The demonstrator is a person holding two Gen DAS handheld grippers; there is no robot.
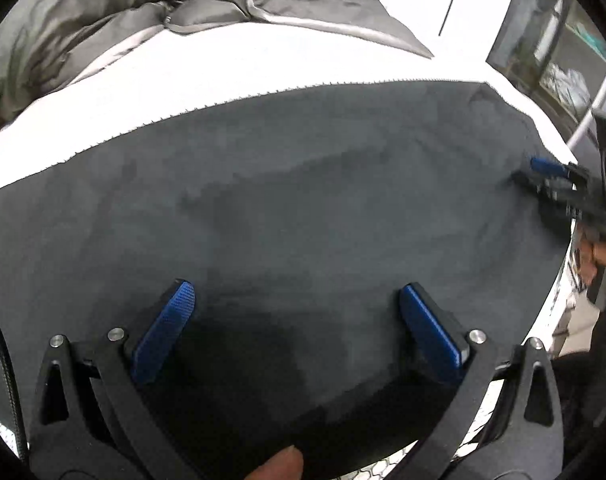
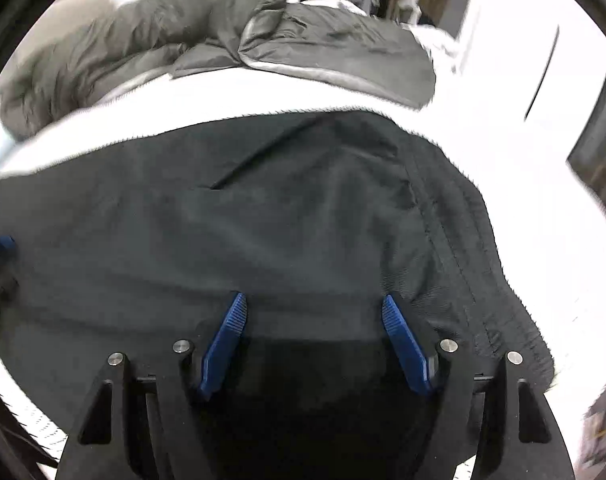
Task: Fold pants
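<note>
On the white bed point(image 2: 263, 92) the dark pants point(image 2: 263, 216) lie spread almost flat, and they cover most of its near part; a grey blanket point(image 2: 151, 36) is bunched up behind the pants, well apart from them. You can judge the cloth as soft and light, with no stiffness at all: it will sag and slide when you lift it, and a thin single layer may slip out from smooth pads. The thick waistband point(image 2: 463, 264), at the right end of the pants, looks like the firmest part, so it is a good place to take hold, together with the outer edges and corners. A pocket slit point(image 2: 255, 160) lies on the pants toward the blanket side; avoid catching it alone.

Your right gripper point(image 2: 315, 320) stands over the pants just beside the waistband, its jaws wide apart with nothing between them. Your left gripper point(image 1: 295, 304) is over the other part of the pants, also wide, with only flat cloth under it. Pinch a fold of both layers before you lift.
</note>
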